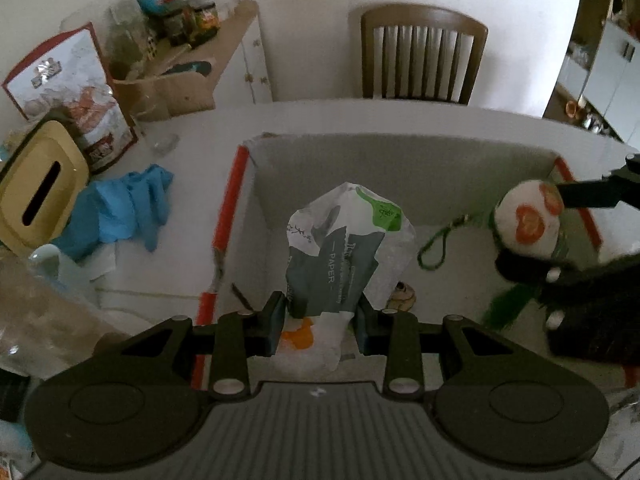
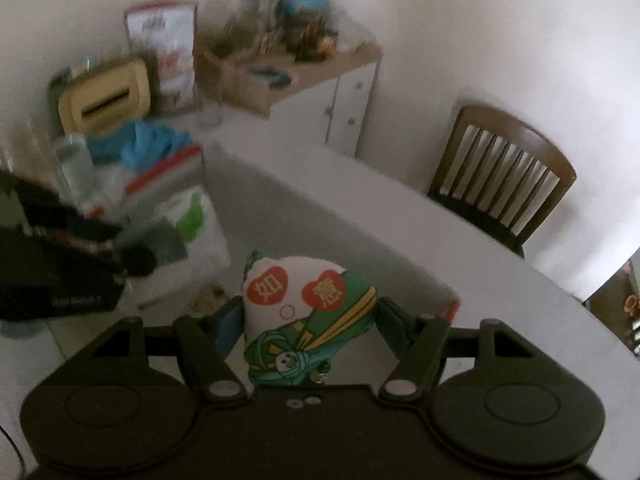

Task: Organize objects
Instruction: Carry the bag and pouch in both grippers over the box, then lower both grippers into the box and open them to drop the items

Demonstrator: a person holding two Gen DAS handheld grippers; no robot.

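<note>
Glossy plastic tissue pack [image 1: 340, 256] (crinkled), soft cloth pouch [image 2: 308, 320], cardboard box [image 1: 400, 160].

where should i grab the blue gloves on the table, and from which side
Pinch the raised, bunched middle of the blue gloves from above. They lie in a limp, crumpled heap on the table, so only the top folds stand up enough for fingers to close on.

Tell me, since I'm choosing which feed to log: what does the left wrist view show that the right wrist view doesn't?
Only the left wrist view shows the green cord loop in the box and the small beige object on its floor.

Only the right wrist view shows the plush's green cartoon figure.

Both show the left gripper shut on the tissue pack, the right gripper shut on the plush, the box, the chair.
</note>
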